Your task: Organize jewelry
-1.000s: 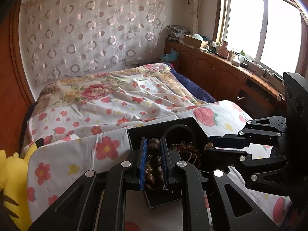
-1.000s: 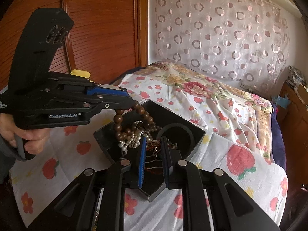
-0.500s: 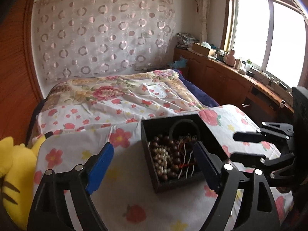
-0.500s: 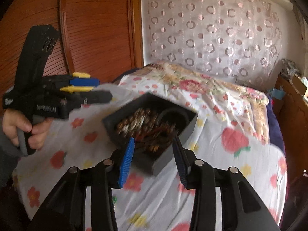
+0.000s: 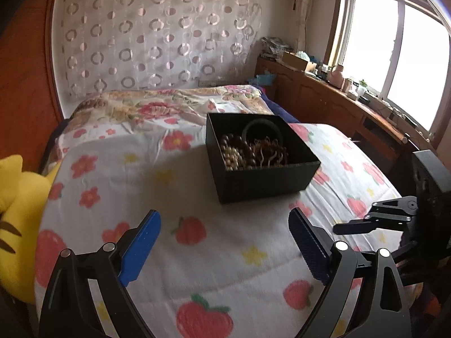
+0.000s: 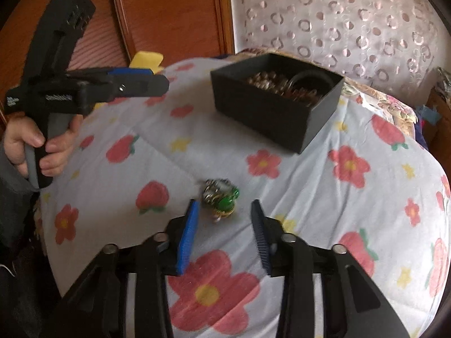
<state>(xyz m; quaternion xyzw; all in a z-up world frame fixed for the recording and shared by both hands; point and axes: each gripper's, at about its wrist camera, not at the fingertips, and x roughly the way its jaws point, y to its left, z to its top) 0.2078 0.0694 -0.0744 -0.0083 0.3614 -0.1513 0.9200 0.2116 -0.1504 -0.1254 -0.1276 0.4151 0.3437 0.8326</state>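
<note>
A black open box (image 5: pixel 262 180) stands on the flowered bedspread, holding bead bracelets (image 5: pixel 239 155), a dark bangle (image 5: pixel 262 125) and chains; it also shows in the right wrist view (image 6: pixel 270 115). A green-stone gold chain piece (image 6: pixel 221 198) lies on the bedspread just ahead of my right gripper (image 6: pixel 224 211), which is open and empty, its fingers either side of the piece. My left gripper (image 5: pixel 224 225) is open wide and empty, pulled back from the box; it also shows in the right wrist view (image 6: pixel 141 83), held up at the left.
A yellow plush toy (image 5: pixel 19 211) lies at the bed's left edge. A wooden wardrobe (image 6: pixel 169 14) stands behind it. A wooden sideboard with clutter (image 5: pixel 338 98) runs under the window on the right. The bedspread (image 5: pixel 197 253) drops off at the rounded near edge.
My left gripper let go of the brown bead bracelet into the box, opened and drew back. My right gripper opened, pulled away from the box and dropped low over the green-stone piece.
</note>
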